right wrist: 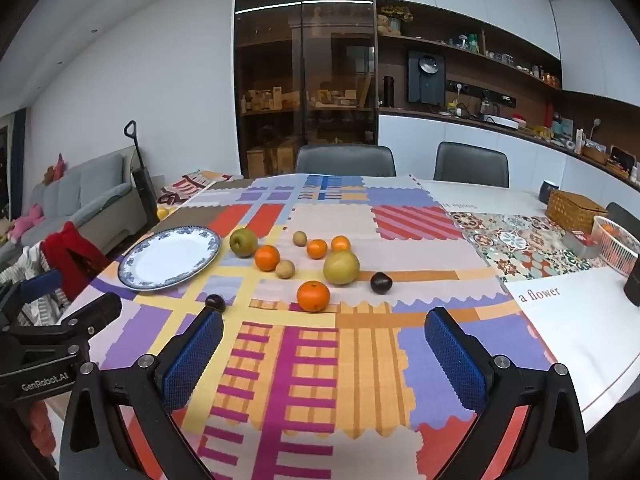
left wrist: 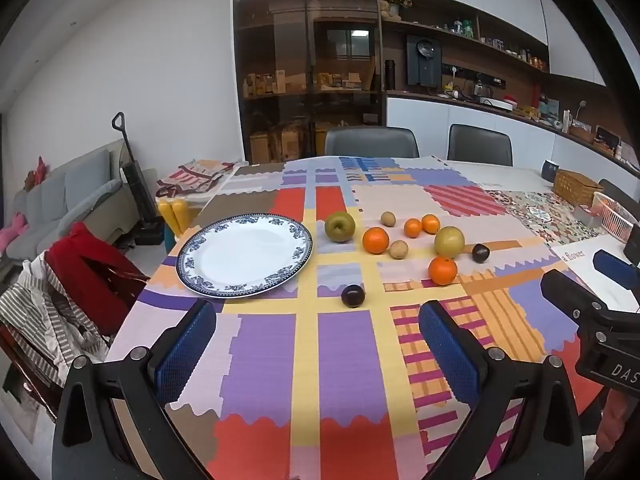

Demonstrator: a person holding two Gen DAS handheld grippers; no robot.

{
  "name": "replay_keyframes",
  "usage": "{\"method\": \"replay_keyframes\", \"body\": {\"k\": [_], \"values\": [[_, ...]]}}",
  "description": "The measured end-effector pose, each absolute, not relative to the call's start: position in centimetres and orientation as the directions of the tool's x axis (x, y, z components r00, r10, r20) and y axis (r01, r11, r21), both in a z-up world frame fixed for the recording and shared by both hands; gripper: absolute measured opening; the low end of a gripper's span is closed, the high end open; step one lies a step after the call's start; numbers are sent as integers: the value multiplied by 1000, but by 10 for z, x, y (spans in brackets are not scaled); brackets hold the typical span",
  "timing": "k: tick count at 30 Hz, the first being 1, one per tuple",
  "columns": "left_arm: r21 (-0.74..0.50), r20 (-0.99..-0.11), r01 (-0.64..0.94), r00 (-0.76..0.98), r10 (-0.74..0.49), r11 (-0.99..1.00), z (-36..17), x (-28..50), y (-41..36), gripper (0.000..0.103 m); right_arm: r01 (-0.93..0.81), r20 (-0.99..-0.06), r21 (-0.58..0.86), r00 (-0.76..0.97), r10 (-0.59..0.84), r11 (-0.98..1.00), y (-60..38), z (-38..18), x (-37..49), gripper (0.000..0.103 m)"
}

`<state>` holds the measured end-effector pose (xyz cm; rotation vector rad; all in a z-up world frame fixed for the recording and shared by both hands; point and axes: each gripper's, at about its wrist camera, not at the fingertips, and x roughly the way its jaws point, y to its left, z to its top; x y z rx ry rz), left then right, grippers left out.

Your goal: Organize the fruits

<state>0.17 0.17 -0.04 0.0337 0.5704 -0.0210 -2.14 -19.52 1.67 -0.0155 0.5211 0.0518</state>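
Note:
A blue-rimmed white plate lies bare on the patchwork cloth at the left. To its right, several fruits are scattered: a green pear, a yellow pear, oranges, kiwis and dark plums. My left gripper hovers open over the near cloth, short of the nearest plum. My right gripper is open too, with nothing between its fingers, short of the nearest orange.
A wicker box and a pink basket stand at the table's right side. Two grey chairs stand behind the far edge. A chair draped with red cloth is at the left edge.

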Motion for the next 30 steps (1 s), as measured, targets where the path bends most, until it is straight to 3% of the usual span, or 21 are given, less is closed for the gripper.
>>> {"method": "replay_keyframes", "body": {"k": [30], "values": [[35, -513, 14, 858, 6, 999, 4, -1, 5, 103, -63, -509, -4, 859, 52, 998, -186, 15, -20, 102]]}}
